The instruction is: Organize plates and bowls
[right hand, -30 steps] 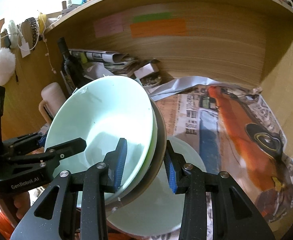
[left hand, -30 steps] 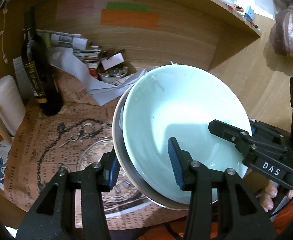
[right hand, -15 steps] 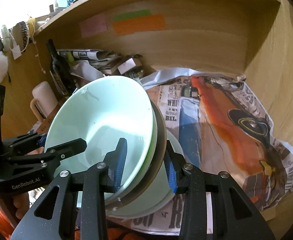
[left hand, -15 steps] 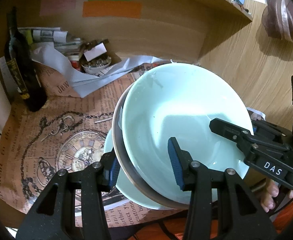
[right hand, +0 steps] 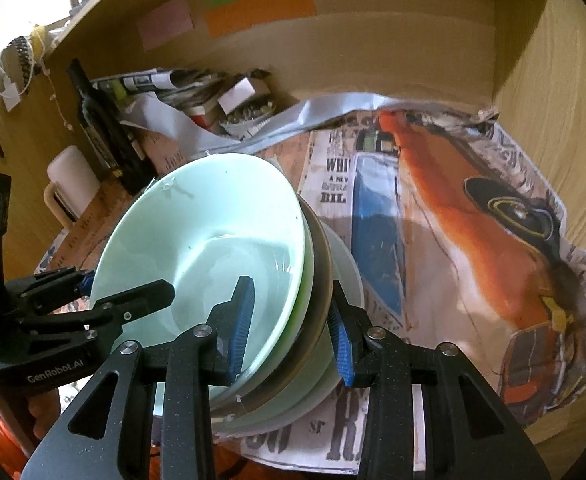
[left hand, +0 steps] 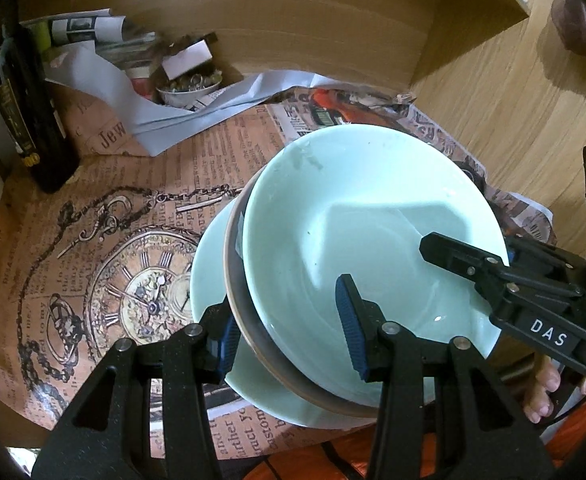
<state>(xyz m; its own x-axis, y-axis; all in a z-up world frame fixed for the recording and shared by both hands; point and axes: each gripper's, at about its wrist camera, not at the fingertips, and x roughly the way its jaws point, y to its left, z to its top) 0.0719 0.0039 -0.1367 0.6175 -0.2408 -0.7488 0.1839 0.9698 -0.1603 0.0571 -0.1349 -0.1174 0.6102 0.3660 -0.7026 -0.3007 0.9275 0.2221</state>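
A stack of bowls, a pale green bowl [left hand: 357, 232] nested in a brown-rimmed one [left hand: 249, 320], is held tilted between both grippers. My left gripper [left hand: 289, 336] is shut on the stack's near-left rim. My right gripper [right hand: 291, 330] is shut on its right rim, with the pale green bowl [right hand: 205, 240] to its left. A pale green plate [left hand: 209, 264] lies on the newspaper-covered shelf under the stack; it also shows in the right wrist view [right hand: 349, 264]. The right gripper appears in the left wrist view [left hand: 505, 280].
A dark wine bottle [left hand: 33, 120] stands at the back left beside a cream mug [right hand: 69, 180]. A small bowl of odds [left hand: 189, 88] and crumpled papers [left hand: 105, 40] sit at the back. Wooden walls close the shelf at the back [right hand: 373, 52] and right [right hand: 565, 100].
Both grippers have moved the bowl stack down and forward over the pale green plate. More of the plate shows under the stack. The grips have not changed.
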